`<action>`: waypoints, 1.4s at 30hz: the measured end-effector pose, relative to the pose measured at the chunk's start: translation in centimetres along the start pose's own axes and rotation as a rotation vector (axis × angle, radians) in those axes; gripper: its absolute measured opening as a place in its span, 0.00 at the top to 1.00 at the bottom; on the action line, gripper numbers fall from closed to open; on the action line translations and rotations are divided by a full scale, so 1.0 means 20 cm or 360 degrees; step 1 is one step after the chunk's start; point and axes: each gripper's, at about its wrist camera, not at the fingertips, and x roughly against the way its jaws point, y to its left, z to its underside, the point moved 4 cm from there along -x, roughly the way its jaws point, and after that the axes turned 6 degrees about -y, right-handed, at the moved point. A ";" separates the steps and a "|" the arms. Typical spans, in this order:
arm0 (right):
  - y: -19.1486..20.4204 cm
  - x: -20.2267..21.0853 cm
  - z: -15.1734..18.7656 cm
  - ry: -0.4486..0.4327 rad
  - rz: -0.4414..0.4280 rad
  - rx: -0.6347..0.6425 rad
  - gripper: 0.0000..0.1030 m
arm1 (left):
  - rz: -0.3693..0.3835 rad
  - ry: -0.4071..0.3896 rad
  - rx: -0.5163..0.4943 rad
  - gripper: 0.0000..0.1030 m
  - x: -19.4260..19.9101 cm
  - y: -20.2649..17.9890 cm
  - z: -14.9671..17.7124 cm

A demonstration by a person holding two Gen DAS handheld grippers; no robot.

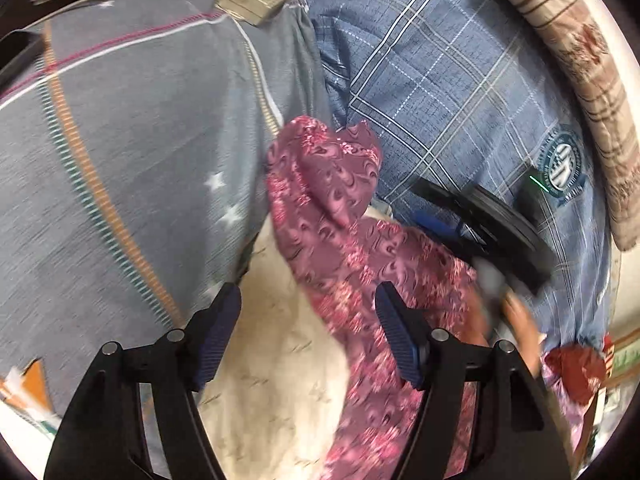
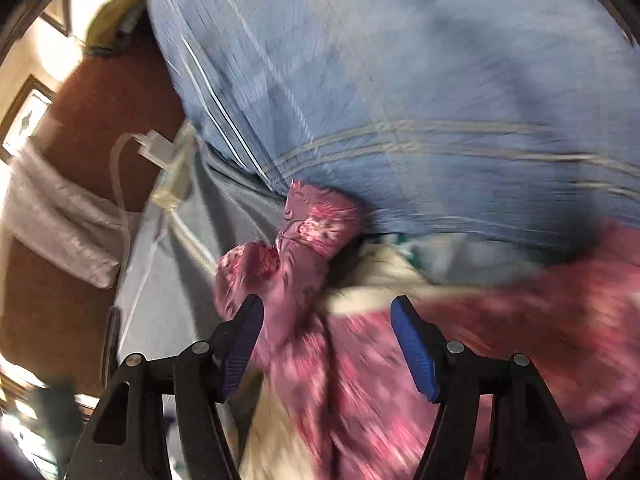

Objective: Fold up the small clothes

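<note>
Blurring pink garment [image 2: 360, 360], cream cloth [image 1: 272, 360] partly hidden beneath

Left gripper [image 1: 308, 300]: jaws apart, nothing pinched, angled downward. Right gripper [image 2: 326, 312]: jaws apart, pads clear of cloth, angled downward, view motion-blurred. Left wrist view: right gripper's black body at right, hand [image 1: 520, 316] behind it, blurred.
</note>
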 end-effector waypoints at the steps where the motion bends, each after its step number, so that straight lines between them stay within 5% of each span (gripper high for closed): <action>1: 0.02 -0.11 0.00 0.0030 0.0035 -0.0014 0.34 | -0.0006 -0.0022 -0.0014 0.33 0.03 0.02 0.00; 2: 0.04 -0.18 0.00 0.0043 0.0044 -0.0033 0.34 | -0.0016 -0.0042 -0.0025 0.33 0.05 0.03 0.00; 3: 0.08 -0.26 0.01 0.0069 0.0014 -0.0031 0.48 | -0.0036 -0.0062 -0.0037 0.33 0.06 0.04 -0.02; 4: 0.12 -0.29 0.02 0.0097 0.0003 0.0003 0.98 | -0.0064 -0.0097 -0.0042 0.33 0.08 0.06 -0.03; 6: 0.21 -0.21 0.03 0.0053 -0.0106 0.0108 0.98 | -0.0074 -0.0128 -0.0036 0.33 0.10 0.08 -0.04; 9: 0.27 0.25 0.06 -0.0239 -0.0402 0.0188 0.98 | -0.0040 -0.0134 0.0015 0.33 0.08 0.09 -0.02; 11: 0.16 0.58 0.10 -0.0360 -0.0467 0.0145 0.98 | 0.0014 -0.0091 0.0054 0.33 0.05 0.05 0.03; 14: -0.16 1.04 0.21 -0.0550 -0.0289 0.0070 0.98 | 0.0095 -0.0007 0.0093 0.33 -0.01 -0.06 0.13; 17: -0.62 1.34 0.38 -0.0635 0.0204 -0.0056 0.87 | 0.0156 0.0075 0.0097 0.33 -0.06 -0.19 0.22; 19: -0.93 1.44 0.54 -0.0512 0.0456 -0.0212 0.83 | 0.0175 0.0133 0.0068 0.33 -0.09 -0.29 0.28; 22: -1.22 1.63 0.77 -0.0534 0.0450 -0.0452 0.83 | 0.0212 0.0191 0.0037 0.33 -0.13 -0.42 0.36; 24: -1.30 1.70 0.85 -0.0576 0.0360 -0.0553 0.78 | 0.0276 0.0251 0.0078 0.33 -0.17 -0.51 0.44; 27: -1.37 1.74 0.89 -0.0611 0.0271 -0.0651 0.52 | 0.0350 0.0338 0.0106 0.33 -0.23 -0.62 0.54; 33: -1.43 1.59 0.75 -0.0635 0.0018 -0.0829 0.44 | 0.0276 0.0417 0.0139 0.33 -0.39 -0.68 0.67; 36: -1.51 1.45 0.63 -0.0608 0.0117 -0.0911 0.43 | 0.0134 0.0405 0.0099 0.33 -0.48 -0.66 0.66; 38: -1.55 1.37 0.59 -0.0559 0.0103 -0.1027 0.48 | 0.0082 0.0373 0.0111 0.34 -0.51 -0.64 0.61; 39: -1.54 1.35 0.55 -0.0553 0.0014 -0.1043 0.77 | 0.0070 0.0340 0.0113 0.35 -0.50 -0.63 0.58; 40: -1.51 1.36 0.51 -0.0573 -0.0035 -0.0991 0.94 | 0.0075 0.0304 0.0116 0.37 -0.49 -0.62 0.55; 42: -1.40 1.54 0.44 -0.0762 -0.0073 -0.0765 0.94 | 0.0059 0.0249 0.0102 0.42 -0.47 -0.61 0.51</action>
